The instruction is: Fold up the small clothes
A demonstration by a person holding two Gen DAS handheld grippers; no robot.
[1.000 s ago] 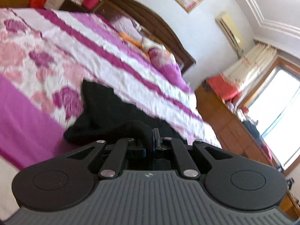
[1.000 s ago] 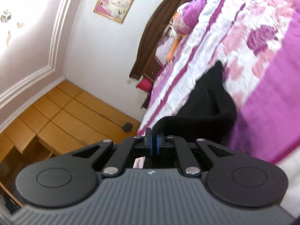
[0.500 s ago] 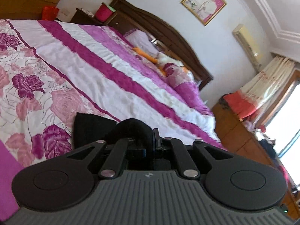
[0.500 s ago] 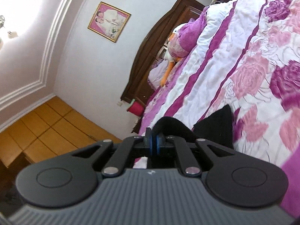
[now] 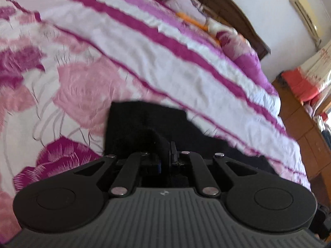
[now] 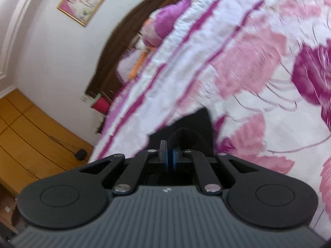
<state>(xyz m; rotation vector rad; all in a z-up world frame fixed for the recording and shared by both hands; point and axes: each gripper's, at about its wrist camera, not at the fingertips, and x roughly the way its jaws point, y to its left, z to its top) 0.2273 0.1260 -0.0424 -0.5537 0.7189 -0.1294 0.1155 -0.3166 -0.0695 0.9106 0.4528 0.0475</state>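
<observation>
A soft, light black garment [image 5: 144,124] is being pinched at its edge by both clamped grippers [image 5: 165,157] [image 6: 170,155].

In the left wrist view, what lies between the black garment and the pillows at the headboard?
Only bare bedspread: white with purple stripes, nothing lying on it. It runs from the black garment, pinched in the left gripper, up to the pillows.

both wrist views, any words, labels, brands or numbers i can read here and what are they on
No readable text in either view.
Left hand-held gripper: small pale logo mark on its body, no letters legible.
Right hand-held gripper: same mark, illegible.
Framed picture on the wall: too blurred to tell.
</observation>
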